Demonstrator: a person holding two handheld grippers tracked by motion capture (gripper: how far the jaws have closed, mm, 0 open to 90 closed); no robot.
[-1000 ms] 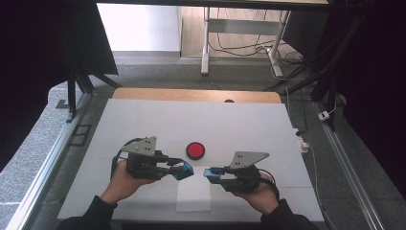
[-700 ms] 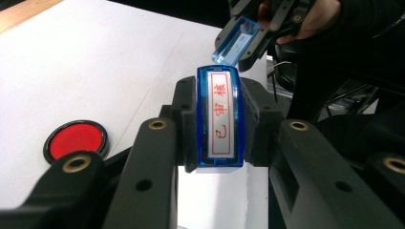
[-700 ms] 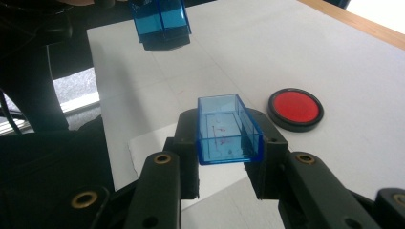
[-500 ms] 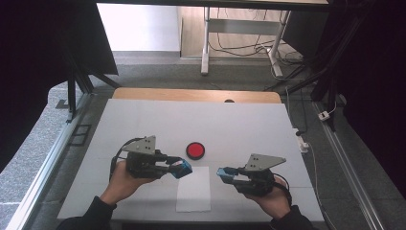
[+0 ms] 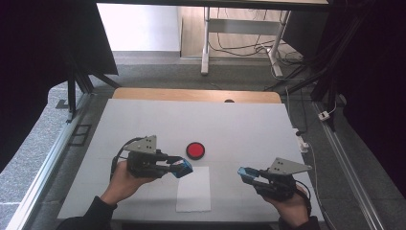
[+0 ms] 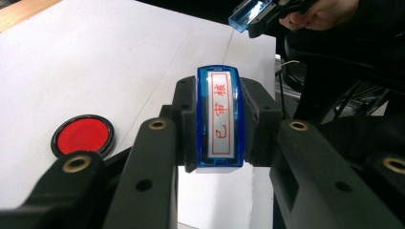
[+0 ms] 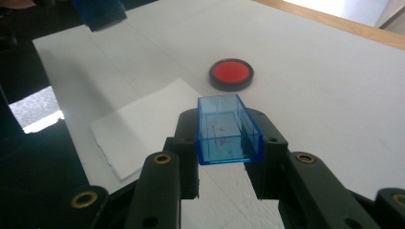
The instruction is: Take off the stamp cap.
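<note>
Gripping a blue stamp (image 6: 219, 117), the left hand-held gripper (image 5: 181, 168) hovers above paper (image 5: 194, 190).

The right gripper (image 5: 245, 173), jaws clamped on the clear blue plastic stamp cap (image 7: 228, 129), has drawn away from the left gripper (image 5: 184, 168) toward the person's right. The white paper sheet (image 5: 194, 189) that lay beneath the cap now lies off to the jaws' side.

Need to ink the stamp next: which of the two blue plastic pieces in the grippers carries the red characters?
The blue stamp body clamped in the left gripper: its white face bears red characters. The clear blue cap in the right gripper is a hollow shell.
</note>
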